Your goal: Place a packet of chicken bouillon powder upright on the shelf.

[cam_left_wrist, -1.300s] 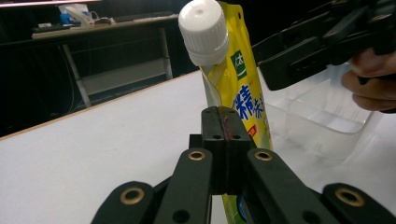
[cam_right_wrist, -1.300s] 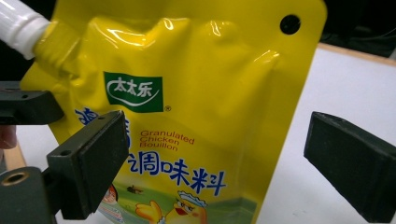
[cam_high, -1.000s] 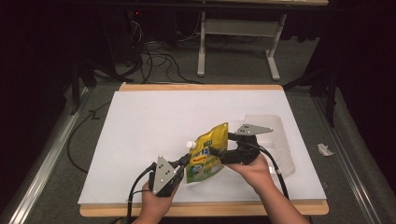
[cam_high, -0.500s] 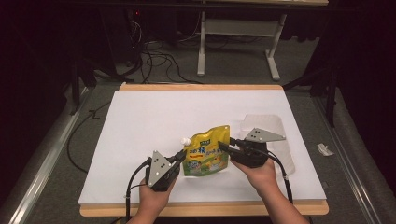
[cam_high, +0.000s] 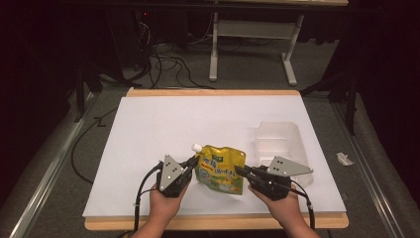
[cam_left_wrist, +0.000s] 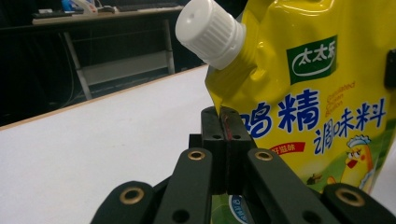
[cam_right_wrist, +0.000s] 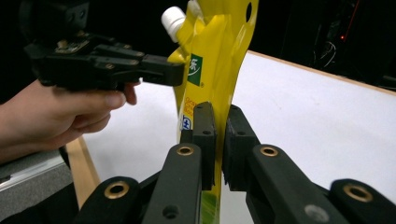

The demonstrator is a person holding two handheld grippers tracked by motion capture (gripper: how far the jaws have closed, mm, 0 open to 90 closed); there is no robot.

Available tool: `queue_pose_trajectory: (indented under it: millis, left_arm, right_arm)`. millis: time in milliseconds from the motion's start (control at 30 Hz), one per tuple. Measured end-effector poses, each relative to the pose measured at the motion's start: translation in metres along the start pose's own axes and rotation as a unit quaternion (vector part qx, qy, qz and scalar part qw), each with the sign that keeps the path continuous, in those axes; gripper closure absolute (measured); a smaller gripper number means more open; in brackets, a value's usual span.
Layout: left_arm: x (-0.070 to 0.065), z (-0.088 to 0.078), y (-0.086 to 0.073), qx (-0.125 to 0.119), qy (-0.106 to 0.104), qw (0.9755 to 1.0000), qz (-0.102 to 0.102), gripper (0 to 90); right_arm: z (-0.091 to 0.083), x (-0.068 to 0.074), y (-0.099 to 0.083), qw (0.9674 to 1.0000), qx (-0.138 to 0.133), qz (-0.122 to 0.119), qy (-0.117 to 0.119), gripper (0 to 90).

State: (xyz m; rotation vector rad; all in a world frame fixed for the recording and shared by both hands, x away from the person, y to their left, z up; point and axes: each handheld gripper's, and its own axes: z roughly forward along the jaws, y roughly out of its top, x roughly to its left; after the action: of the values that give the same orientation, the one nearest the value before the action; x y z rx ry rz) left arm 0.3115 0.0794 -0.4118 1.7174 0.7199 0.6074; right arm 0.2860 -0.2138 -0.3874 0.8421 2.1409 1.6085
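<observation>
i hold the yellow soft plastic pouch with white screw cap [cam_high: 221, 169] upright over the white bench [cam_high: 148, 129], my left gripper [cam_high: 192, 162] clamped on its edge and my right gripper [cam_high: 240, 170] just closed on the other side, so the pouch is now picked up and putting it into the clear plastic tray [cam_high: 280, 141] is, i think, left.

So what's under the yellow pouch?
The white table sheet lies beneath the yellow pouch, which both grippers hold upright by its side edges. Whether its bottom edge touches the sheet cannot be told.
</observation>
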Motion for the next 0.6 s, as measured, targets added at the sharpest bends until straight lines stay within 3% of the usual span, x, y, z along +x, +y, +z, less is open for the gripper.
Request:
queue_pose_trajectory:
  millis: [167, 300, 533, 600]
  left_arm:
    - [-0.003, 0.002, -0.001, 0.005, -0.007, 1.0000, -0.001, 89.6]
    - [-0.002, 0.001, -0.002, 0.003, -0.009, 0.9999, -0.006, 86.1]
    - [0.000, -0.002, -0.003, 0.021, -0.008, 0.9996, -0.017, 78.8]
    - [0.001, -0.002, -0.005, 0.028, -0.009, 0.9993, -0.021, 76.2]
  right_arm:
    - [-0.002, -0.003, -0.013, 0.9999, -0.003, 0.013, 0.002, 84.5]
    - [-0.002, -0.004, -0.016, 0.9999, -0.005, 0.010, 0.012, 77.1]
    - [0.011, 0.001, -0.020, 0.9992, 0.033, -0.004, 0.022, 59.1]
    - [0.015, 0.003, -0.021, 0.9991, 0.039, -0.001, 0.018, 57.7]
